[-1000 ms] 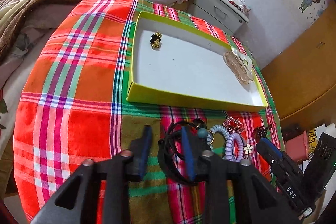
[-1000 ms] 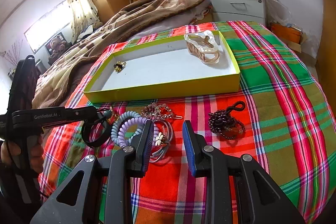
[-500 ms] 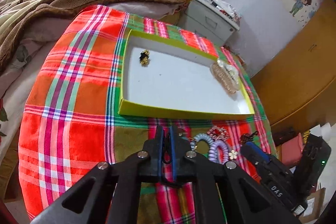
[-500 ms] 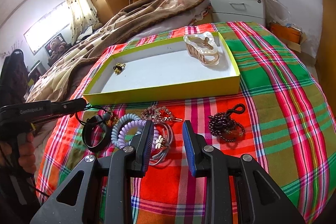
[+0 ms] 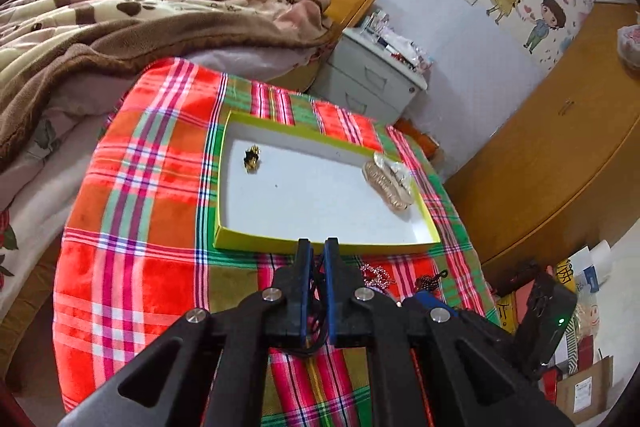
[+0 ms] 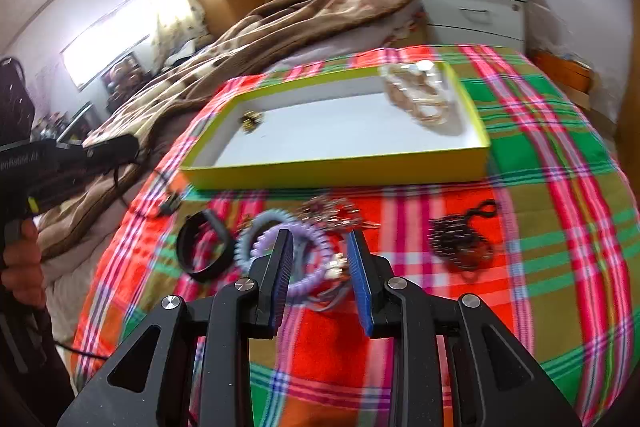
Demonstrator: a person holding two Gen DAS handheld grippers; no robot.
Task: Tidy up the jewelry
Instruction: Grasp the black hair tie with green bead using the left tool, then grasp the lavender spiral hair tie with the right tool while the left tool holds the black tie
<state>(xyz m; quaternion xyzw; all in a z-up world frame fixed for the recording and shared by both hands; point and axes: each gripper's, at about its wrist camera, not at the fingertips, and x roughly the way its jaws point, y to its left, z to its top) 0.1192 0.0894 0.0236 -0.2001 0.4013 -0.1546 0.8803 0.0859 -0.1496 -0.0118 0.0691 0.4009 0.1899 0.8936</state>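
A yellow-green tray [image 5: 256, 241] [image 6: 340, 173] lies on the plaid cloth. It holds a gold-black earring [image 5: 252, 159] [image 6: 251, 121] and a beige hair claw [image 5: 390, 183] [image 6: 420, 99]. My left gripper [image 5: 318, 251] is shut on a thin black cord necklace [image 5: 316, 307], lifted above the cloth; the cord hangs from it in the right wrist view [image 6: 160, 183]. My right gripper [image 6: 318, 243] is open above the lilac coil hair ties [image 6: 280, 243]. A black band [image 6: 204, 247], a silver-red brooch [image 6: 332, 211] and a dark bead bracelet [image 6: 460, 239] lie nearby.
A bed with a brown blanket [image 5: 120, 23] lies behind and to the left. A grey nightstand [image 5: 372, 79] stands past the tray. A wooden cabinet [image 5: 560, 155] is to the right. Boxes and bags [image 5: 580, 347] sit on the floor at the lower right.
My left gripper closed on the black cord necklace and lifted it up and back from the cloth. My right gripper moved forward over the coil hair ties, still open.
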